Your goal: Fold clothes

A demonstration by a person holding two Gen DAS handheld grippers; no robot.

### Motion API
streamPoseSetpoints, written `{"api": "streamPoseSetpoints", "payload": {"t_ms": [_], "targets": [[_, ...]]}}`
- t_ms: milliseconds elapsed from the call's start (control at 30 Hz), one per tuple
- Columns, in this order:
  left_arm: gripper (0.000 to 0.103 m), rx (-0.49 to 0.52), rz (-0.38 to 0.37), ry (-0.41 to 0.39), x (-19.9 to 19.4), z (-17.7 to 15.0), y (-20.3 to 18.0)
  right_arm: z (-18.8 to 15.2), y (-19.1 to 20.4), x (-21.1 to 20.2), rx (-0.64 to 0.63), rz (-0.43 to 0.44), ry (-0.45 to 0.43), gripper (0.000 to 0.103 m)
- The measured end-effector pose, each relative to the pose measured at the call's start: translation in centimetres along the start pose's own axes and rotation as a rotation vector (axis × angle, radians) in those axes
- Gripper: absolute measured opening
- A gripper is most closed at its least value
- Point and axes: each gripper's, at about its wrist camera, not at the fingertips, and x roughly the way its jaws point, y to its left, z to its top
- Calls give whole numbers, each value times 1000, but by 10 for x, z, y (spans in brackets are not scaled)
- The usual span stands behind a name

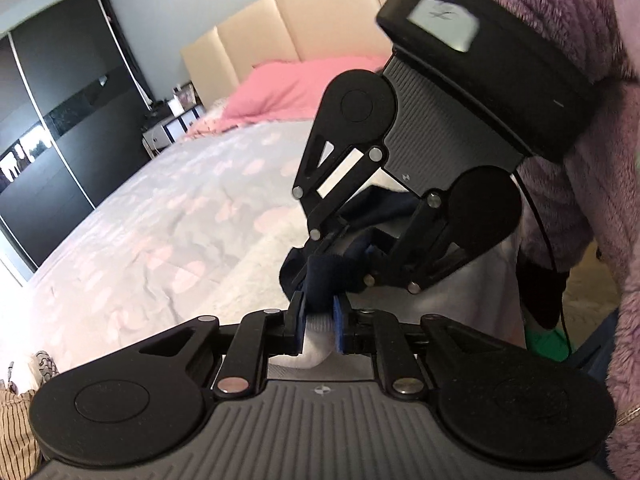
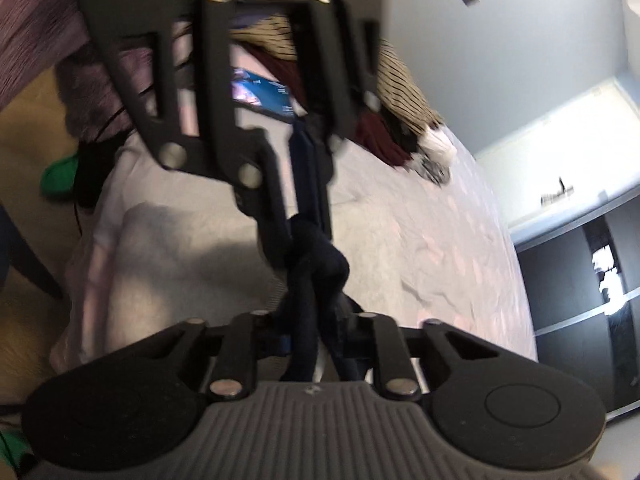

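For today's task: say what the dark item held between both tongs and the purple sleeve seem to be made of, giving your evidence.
Dark navy item: apparently soft knit fabric, matte; it bunches and folds where the left tongs and right tongs pinch it. Purple sleeve: seemingly fleece or plush, judging by its fuzzy, tufted pile.

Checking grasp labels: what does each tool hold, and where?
Both tools, left and right, pinch the navy garment at bunched folds; which part is unclear.

both grippers' fingers [image 1: 339, 318] pinching navy garment [image 1: 324, 276], over bed [image 1: 160, 216]
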Motion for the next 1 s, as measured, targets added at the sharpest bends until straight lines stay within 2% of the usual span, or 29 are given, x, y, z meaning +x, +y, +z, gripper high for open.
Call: {"api": "streamPoseSetpoints", "payload": {"t_ms": [100,233,300,433,600,700,767,867,1000], "targets": [[19,-12,11,14,-5,-1,8,-4,-31,-7,163,-27,7,16],[19,-36,39,127,14,-3,22,-14,-79,-17,420,-72,-7,13],[19,-45,43,146,26,1,29,-18,-97,-21,507,-90,-14,13],[19,-81,29,153,45,7,44,-21,-111,-17,550,-104,-14,13],[17,-2,-24,110,60,12,38,-17,-111,-17,557,-94,-11,13],[16,24,-36,95,71,16,33,-28,-116,-30,573,-88,-11,13],[16,-23,15,151,86,17,41,-30,-114,-33,584,-80,-12,13],[15,-161,5,222,93,6,64,-29,-113,-32,596,-81,-10,12],[14,-246,0,264,96,-10,74,-30,-109,-31,613,-50,-26,12]]}}
